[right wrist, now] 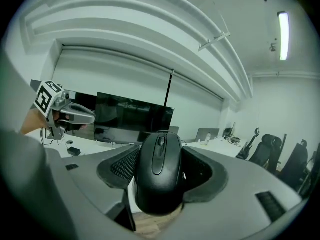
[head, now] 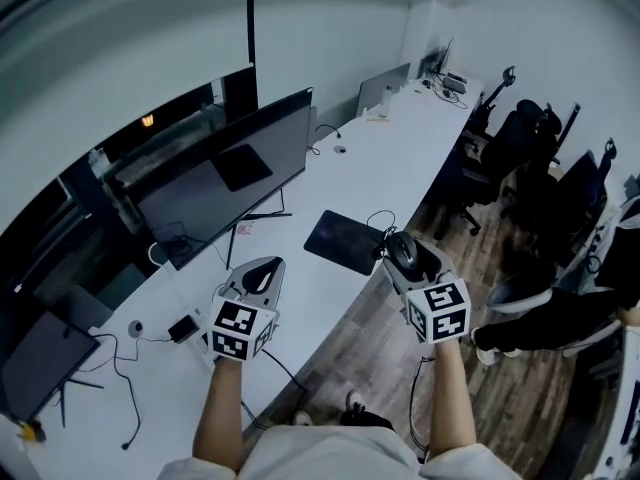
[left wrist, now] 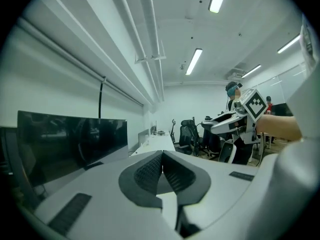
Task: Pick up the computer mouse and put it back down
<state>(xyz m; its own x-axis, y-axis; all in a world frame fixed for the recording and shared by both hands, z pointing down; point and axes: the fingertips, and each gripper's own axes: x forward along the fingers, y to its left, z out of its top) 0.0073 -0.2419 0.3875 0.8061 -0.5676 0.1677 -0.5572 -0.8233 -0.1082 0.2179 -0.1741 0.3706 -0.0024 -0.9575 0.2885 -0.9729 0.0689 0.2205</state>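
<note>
My right gripper (head: 402, 251) is shut on a black computer mouse (head: 403, 252), held in the air past the desk's front edge, above the wooden floor. In the right gripper view the mouse (right wrist: 160, 170) sits lengthwise between the two dark pads (right wrist: 122, 168), wheel up. Its thin cable (head: 380, 220) loops back towards the black mouse pad (head: 343, 240) on the white desk (head: 390, 163). Over the desk, left of the pad, my left gripper (head: 262, 268) hovers with nothing in it. Its jaws (left wrist: 161, 157) are shut, pad against pad.
A large dark monitor (head: 235, 173) stands on the desk behind the left gripper. A small black box (head: 183, 328) and cables lie at the near left. Black office chairs (head: 520, 138) crowd the floor on the right. More screens stand at the desk's far end (head: 385, 90).
</note>
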